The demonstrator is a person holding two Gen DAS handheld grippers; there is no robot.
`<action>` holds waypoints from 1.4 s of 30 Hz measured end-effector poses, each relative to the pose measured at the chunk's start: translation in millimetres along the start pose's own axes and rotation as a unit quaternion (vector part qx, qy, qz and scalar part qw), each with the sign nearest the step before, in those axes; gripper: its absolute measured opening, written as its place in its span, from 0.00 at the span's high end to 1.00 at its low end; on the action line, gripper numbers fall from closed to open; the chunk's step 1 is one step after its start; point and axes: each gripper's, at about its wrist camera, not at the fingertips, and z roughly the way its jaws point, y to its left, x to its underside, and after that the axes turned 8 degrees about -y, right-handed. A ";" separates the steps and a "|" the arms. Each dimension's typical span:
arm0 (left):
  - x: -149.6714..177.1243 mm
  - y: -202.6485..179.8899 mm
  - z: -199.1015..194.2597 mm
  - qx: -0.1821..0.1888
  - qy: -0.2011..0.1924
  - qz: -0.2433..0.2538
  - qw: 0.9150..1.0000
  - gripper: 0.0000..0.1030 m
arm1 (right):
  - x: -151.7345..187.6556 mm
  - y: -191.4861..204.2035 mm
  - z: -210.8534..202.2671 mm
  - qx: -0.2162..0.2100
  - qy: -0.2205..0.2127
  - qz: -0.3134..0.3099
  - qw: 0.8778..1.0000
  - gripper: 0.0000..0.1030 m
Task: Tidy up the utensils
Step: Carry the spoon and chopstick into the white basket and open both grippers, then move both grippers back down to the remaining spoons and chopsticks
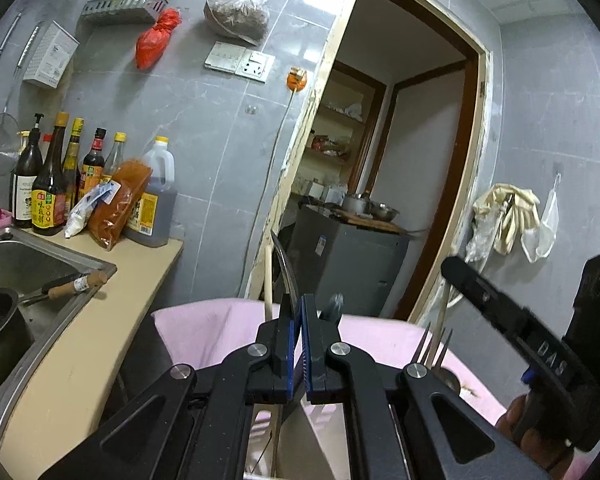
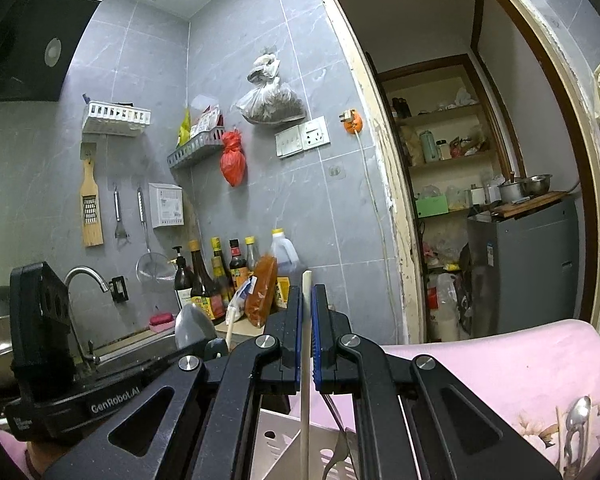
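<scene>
Left gripper (image 1: pixel 301 312): jaws nearly closed on a knife (image 1: pixel 285 276), blade curving up past the fingertips. Right gripper (image 2: pixel 307 300): jaws pinched on a pale chopstick (image 2: pixel 306 360), upright between the pads, lower end over a white utensil holder (image 2: pixel 284 444). Pink cloth (image 2: pixel 500 364) beneath.

We see glossy grey wall tiles (image 2: pixel 260 208), a matt pink cloth (image 2: pixel 500 364) below them, and a shiny metal spoon (image 2: pixel 576 420) on that cloth.
</scene>
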 end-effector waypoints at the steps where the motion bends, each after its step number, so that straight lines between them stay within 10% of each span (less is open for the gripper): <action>1: 0.7 -0.5 -0.7 -0.001 0.002 0.000 1.000 0.96 | -0.5 -0.5 -1.4 0.000 0.000 0.002 1.000 0.96; 14: 4.3 -9.7 -4.7 -0.011 0.046 0.026 0.999 0.96 | -6.9 -7.8 -15.5 0.010 0.004 0.012 1.000 0.94; 21: -4.7 -24.0 -8.7 -0.013 0.069 0.030 0.997 0.92 | -20.0 -15.6 -21.9 0.009 0.022 0.034 0.999 0.78; 26: -16.8 -37.6 -16.3 -0.020 0.065 0.014 0.998 0.67 | -37.6 -28.3 -31.0 0.010 0.027 0.044 0.999 0.75; 42: -45.7 -152.1 -18.6 -0.055 -0.001 0.056 0.997 0.05 | -99.1 -122.0 -97.7 0.077 0.032 0.005 0.996 0.13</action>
